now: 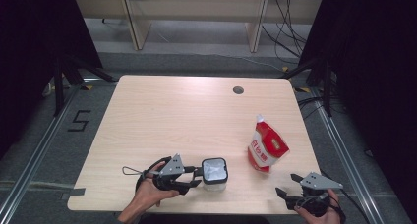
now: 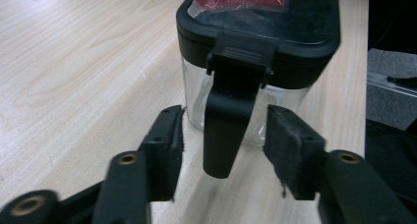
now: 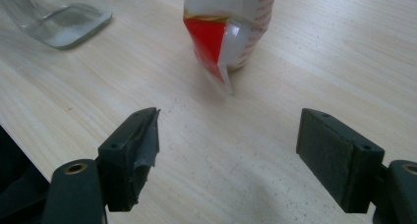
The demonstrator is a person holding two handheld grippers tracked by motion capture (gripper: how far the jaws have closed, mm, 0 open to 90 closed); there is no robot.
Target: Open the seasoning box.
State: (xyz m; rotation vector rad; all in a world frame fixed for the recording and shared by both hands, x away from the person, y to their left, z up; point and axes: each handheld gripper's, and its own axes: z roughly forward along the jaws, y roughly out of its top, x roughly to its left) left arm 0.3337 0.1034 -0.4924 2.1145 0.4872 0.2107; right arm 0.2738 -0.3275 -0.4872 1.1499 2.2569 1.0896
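Left jaws: the left gripper [image 2: 223, 145] stands parted, the container's latch tab hanging in the gap, clear of both pads [image 2: 290, 148].
Right jaws: the right gripper [image 3: 228, 155] gapes wide over bare wood, holding nothing.
Table: pale wooden table [image 1: 187, 116], with a round hole [image 1: 238, 90] near the far edge.
Pouch: red-and-white pouch [image 1: 266, 146] stands right of the container, well apart, its top corner leaning left and away.
Container place: clear container [image 1: 215, 174] sits near the front edge, just beside the left gripper's tips.
Container axis: upright, long axis vertical, lid facing up.
Container facing: the latch side faces the left gripper.
Container look: see-through squarish body with rounded corners, a black lid [image 2: 275, 32] on top.
Latch: black latch tab [image 2: 228, 121] hangs down from the lid's rim, narrowing to a rounded end.
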